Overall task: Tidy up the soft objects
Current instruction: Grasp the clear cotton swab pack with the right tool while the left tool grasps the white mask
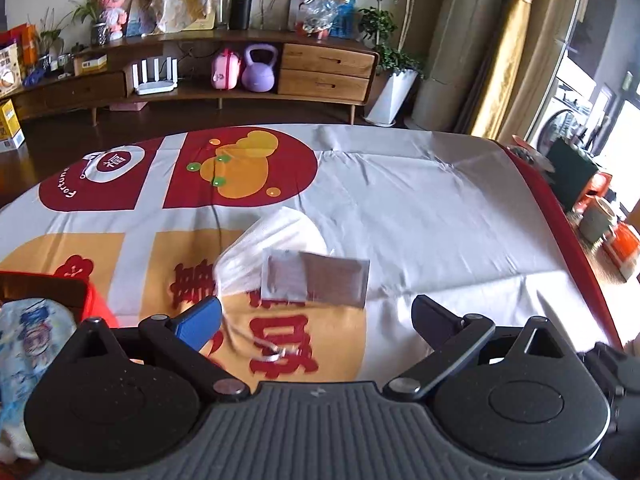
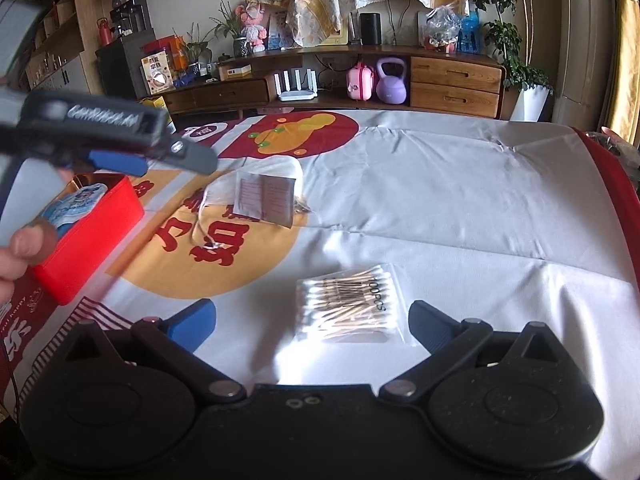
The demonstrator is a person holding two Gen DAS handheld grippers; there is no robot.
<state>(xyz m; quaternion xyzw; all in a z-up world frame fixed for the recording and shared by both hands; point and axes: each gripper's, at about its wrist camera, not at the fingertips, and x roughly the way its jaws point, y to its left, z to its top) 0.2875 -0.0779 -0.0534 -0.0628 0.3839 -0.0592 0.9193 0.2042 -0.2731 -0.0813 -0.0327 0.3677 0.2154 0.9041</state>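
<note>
A white mesh pouch with a grey printed card (image 1: 296, 268) and a drawstring lies on the cloth-covered table, just ahead of my open, empty left gripper (image 1: 316, 320). It also shows in the right wrist view (image 2: 264, 192). A clear bag of cotton swabs (image 2: 348, 304) lies between the open jaws of my right gripper (image 2: 312, 324), which is empty. A red box (image 2: 92, 236) at the left holds a blue-and-white soft pack (image 2: 76, 204); the box also shows in the left wrist view (image 1: 96, 304). The left gripper (image 2: 168, 156) hovers above the box.
The table (image 2: 460, 200) has a white, red and orange printed cloth with a red edge at the right. Behind stands a wooden sideboard (image 2: 452, 80) with a purple kettlebell, a pink case and a router. Plants and curtains are at the right.
</note>
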